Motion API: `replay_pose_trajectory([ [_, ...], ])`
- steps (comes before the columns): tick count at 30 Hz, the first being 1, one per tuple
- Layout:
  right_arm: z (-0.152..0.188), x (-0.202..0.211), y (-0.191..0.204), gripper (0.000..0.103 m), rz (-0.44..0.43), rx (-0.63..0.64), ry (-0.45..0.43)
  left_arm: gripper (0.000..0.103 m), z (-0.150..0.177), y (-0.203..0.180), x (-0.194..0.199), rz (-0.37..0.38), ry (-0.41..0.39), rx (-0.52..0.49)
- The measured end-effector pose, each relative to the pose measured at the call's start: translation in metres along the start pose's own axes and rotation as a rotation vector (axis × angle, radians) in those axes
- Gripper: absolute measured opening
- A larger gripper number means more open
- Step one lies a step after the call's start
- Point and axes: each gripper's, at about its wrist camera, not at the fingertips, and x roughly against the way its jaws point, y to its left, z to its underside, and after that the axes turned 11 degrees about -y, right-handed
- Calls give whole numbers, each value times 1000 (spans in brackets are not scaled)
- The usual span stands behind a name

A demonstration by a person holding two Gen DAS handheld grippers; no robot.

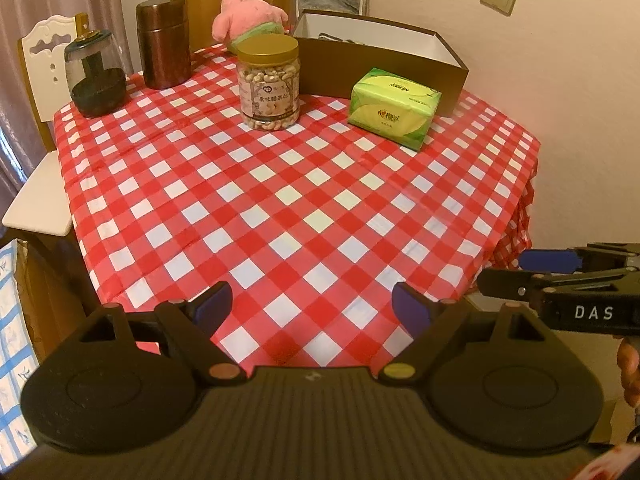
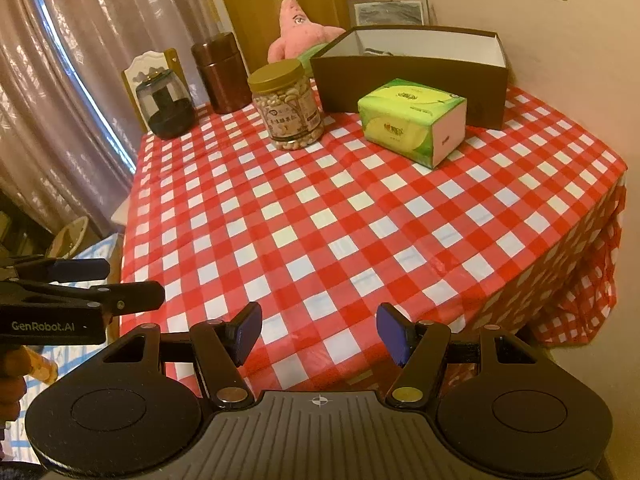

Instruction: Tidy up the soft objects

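Note:
A pink star plush toy (image 1: 244,10) sits at the table's far edge, behind a nut jar; it also shows in the right wrist view (image 2: 298,28). A green tissue pack (image 1: 394,108) lies in front of an open brown box (image 1: 384,70), also seen in the right wrist view as the pack (image 2: 410,120) and the box (image 2: 408,80). Something striped lies inside the box. My left gripper (image 1: 312,306) is open and empty over the table's near edge. My right gripper (image 2: 320,330) is open and empty, beside the left one.
On the red checked tablecloth (image 1: 300,208) stand a clear nut jar with gold lid (image 1: 268,82), a brown metal canister (image 1: 162,42) and a dark glass jar (image 1: 96,74). A white chair (image 1: 40,80) stands at the far left. The wall is close on the right.

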Motion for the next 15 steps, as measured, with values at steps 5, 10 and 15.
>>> replay_pose_trajectory([
  [5,0,1,-1,63,2,-4,0,86,1,-3,0,8,-2,-7],
  [10,0,1,-1,63,1,-3,0,86,0,-3,-1,11,-3,-11],
  [15,0,1,-2,64,1,-3,0,86,0,-5,-2,12,-3,-15],
])
